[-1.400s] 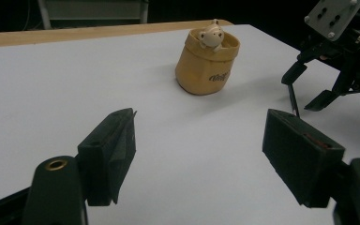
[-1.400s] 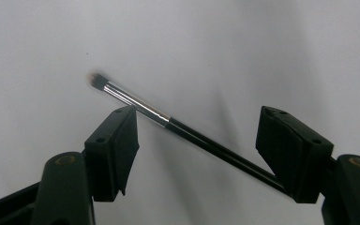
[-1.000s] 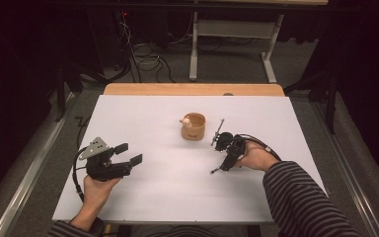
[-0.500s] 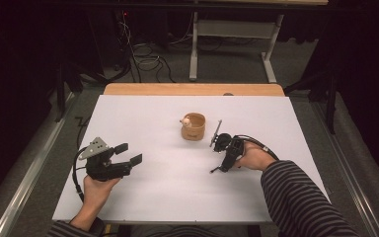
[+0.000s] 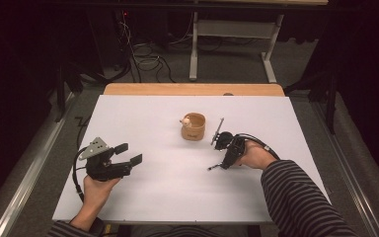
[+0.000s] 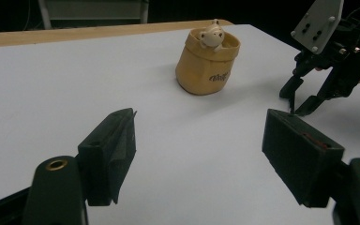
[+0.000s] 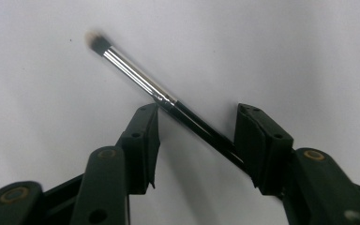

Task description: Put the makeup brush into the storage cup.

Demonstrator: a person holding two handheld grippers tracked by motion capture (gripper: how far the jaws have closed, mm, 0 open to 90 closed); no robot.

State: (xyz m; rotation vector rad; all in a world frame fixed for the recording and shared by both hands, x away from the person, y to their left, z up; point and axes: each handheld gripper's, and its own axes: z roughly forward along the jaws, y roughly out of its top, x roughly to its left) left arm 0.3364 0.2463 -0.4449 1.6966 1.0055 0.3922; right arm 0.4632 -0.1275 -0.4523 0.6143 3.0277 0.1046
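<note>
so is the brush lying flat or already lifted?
Flat. The brush lies on the white table, crossing between the right gripper's fingers.

A white bench (image 5: 143, 128) with a wooden far edge (image 5: 192, 89) stands in a dim room, lit from above. Grey carpet floor (image 5: 237, 64) lies beyond it, where a pale metal frame (image 5: 195, 44) stands and loose cables (image 5: 143, 54) trail. Dark shapes line both sides. A metal rail (image 5: 24, 182) runs along the floor at left.
</note>
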